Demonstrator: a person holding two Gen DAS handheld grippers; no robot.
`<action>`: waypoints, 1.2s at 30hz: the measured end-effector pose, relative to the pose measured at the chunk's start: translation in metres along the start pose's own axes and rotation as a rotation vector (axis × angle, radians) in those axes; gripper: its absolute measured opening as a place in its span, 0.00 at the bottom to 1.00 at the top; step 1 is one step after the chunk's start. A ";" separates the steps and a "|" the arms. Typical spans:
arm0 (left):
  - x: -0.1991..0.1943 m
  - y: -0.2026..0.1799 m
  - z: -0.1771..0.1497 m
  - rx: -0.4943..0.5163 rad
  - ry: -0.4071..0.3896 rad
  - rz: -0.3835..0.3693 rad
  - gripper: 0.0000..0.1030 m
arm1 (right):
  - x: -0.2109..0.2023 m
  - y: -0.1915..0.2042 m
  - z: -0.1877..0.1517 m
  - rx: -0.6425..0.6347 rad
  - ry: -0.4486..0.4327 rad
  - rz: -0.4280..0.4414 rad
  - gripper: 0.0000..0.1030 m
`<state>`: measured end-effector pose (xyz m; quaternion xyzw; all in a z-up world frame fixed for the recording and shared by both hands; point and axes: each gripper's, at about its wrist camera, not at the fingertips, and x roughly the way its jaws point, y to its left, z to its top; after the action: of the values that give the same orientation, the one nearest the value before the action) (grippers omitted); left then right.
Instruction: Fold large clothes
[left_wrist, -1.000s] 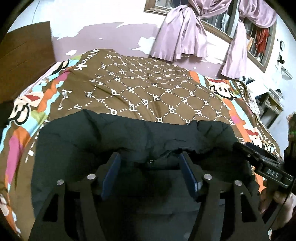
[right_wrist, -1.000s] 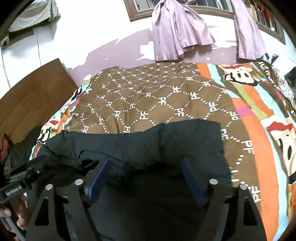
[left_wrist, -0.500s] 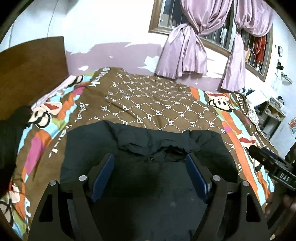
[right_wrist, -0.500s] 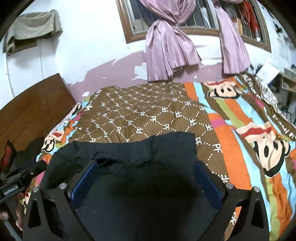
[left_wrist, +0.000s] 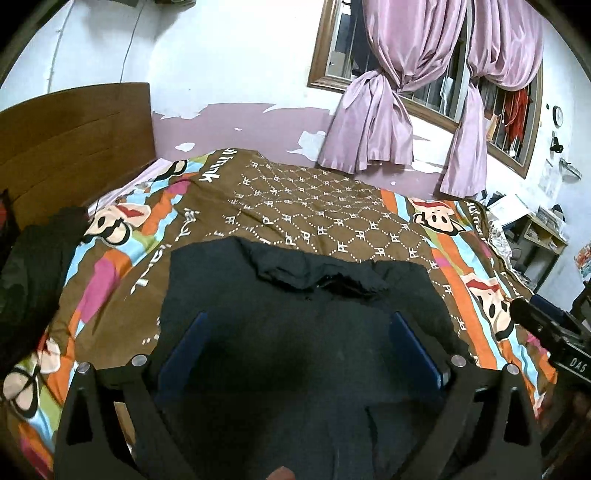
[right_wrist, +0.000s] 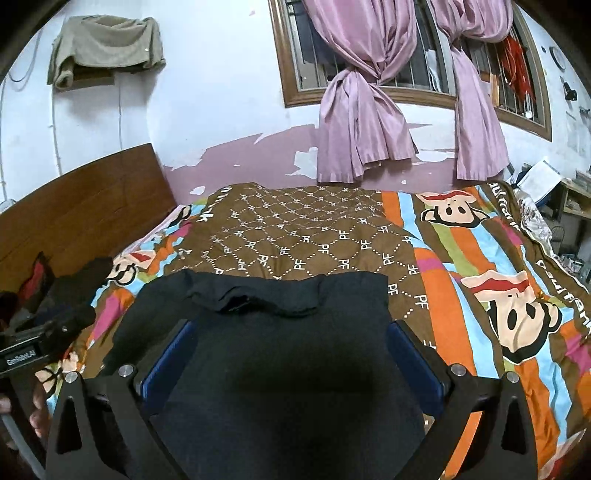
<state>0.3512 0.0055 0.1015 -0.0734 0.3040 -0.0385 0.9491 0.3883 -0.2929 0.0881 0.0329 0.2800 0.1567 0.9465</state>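
White wall (right_wrist: 221, 92) with peeling purple lower band. Barred window (right_wrist: 424, 74), tied purple curtains (right_wrist: 354, 122). Wooden headboard (left_wrist: 74, 125). Patterned bedspread (right_wrist: 314, 236).

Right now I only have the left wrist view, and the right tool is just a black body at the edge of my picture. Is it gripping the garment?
Observer: No. The right tool stands wide open, and the black garment lies on the bedspread beneath it with nothing pinched.
Operator: Okay. Is anything on the wall above the headboard? My view cuts that off.
Observer: Yes, a grey-green cloth is draped over something fixed to the wall, high above the wooden headboard.
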 end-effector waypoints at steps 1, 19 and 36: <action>-0.006 0.001 -0.005 -0.001 0.000 0.005 0.94 | -0.007 0.002 -0.002 -0.003 -0.002 0.002 1.00; -0.085 0.011 -0.057 0.100 -0.060 0.007 0.98 | -0.080 0.037 -0.046 -0.063 0.033 0.080 1.00; -0.136 0.025 -0.135 0.170 -0.013 0.002 0.98 | -0.114 0.050 -0.121 -0.249 0.163 0.153 1.00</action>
<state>0.1627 0.0304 0.0671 0.0075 0.2935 -0.0627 0.9539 0.2183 -0.2842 0.0536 -0.0762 0.3311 0.2640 0.9027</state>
